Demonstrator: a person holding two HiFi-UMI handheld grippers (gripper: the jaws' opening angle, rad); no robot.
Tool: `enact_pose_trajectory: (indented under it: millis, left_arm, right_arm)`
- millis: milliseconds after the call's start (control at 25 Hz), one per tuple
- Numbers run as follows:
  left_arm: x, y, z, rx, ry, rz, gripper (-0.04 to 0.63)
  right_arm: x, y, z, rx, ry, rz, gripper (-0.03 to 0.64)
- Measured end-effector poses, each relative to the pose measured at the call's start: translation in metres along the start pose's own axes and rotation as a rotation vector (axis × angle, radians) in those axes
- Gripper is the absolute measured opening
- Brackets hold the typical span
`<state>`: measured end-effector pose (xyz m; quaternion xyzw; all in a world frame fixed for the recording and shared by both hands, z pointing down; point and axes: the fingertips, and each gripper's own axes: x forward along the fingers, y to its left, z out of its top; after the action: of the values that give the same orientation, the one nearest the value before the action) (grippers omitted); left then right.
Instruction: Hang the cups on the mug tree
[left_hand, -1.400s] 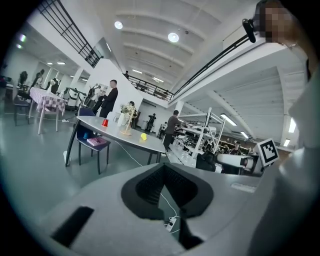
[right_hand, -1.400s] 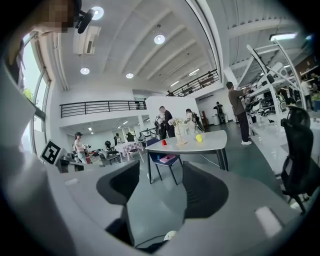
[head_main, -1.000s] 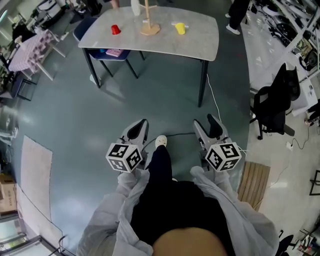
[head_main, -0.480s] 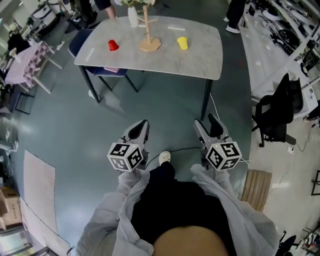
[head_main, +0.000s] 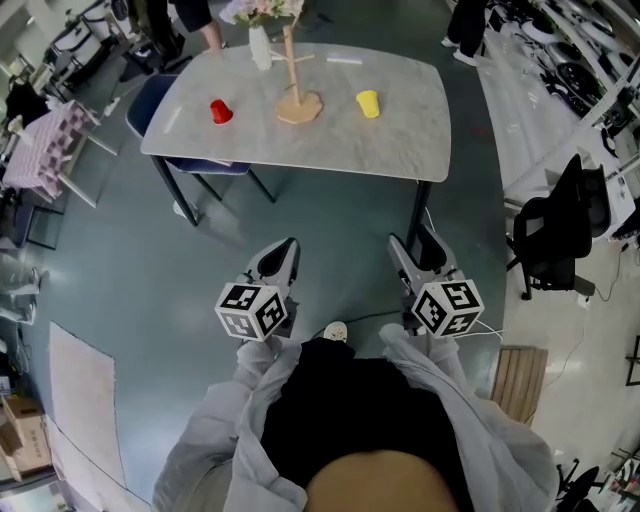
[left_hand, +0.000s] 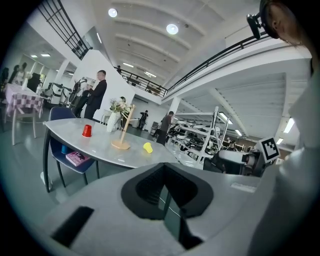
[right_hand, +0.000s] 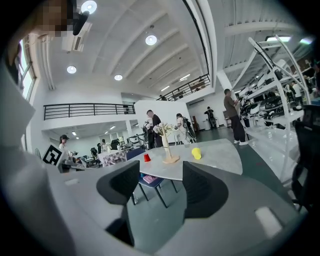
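No legible words, numbers or brand names anywhere. Only black-and-white square marker patterns on the cubes of the left tool (head_main: 282, 250) and the right tool (head_main: 412, 246). Possibly print on the pink book (left_hand: 76, 158), too small to read.

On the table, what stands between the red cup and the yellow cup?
The mug tree stands between the red cup and the yellow cup, apart from both. The head view shows this.

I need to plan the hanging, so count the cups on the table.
2. The red cup is left of the mug tree; the yellow cup is right of it. None hangs yet. Others may be hidden.
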<state>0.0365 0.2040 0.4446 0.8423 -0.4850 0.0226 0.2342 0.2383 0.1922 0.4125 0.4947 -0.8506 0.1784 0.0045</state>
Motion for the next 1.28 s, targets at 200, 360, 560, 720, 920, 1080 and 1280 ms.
enact_pose_trajectory:
  millis: [200, 360, 560, 720, 920, 1080, 1280]
  left_arm:
    - [0.007, 0.015, 0.004, -0.006, 0.021, -0.008, -0.003]
    - [0.009, 0.021, -0.004, -0.029, 0.044, -0.009, -0.003]
    - [0.009, 0.031, -0.009, -0.071, 0.037, 0.001, -0.003]
    - [0.015, 0.050, -0.004, -0.096, 0.011, 0.036, -0.003]
    - [0.042, 0.070, 0.014, -0.088, -0.003, 0.055, -0.003]
    - [0.077, 0.091, 0.036, -0.082, -0.006, 0.055, -0.003]
    - [0.134, 0.117, 0.065, -0.088, -0.004, 0.077, -0.003]
  right_arm:
    - [0.013, -0.001, -0.006, 0.021, 0.026, -0.020, 0.262]
    - [0.018, -0.003, -0.010, 0.027, 0.048, -0.033, 0.262]
    - [0.034, -0.006, -0.019, 0.019, 0.087, -0.023, 0.262]
    - [0.060, -0.005, -0.015, -0.001, 0.095, 0.008, 0.262]
    - [0.100, -0.020, -0.003, -0.009, 0.095, 0.034, 0.262]
    - [0.143, -0.038, 0.012, -0.014, 0.089, 0.033, 0.262]
    - [0.200, -0.082, 0.028, -0.007, 0.113, 0.005, 0.262]
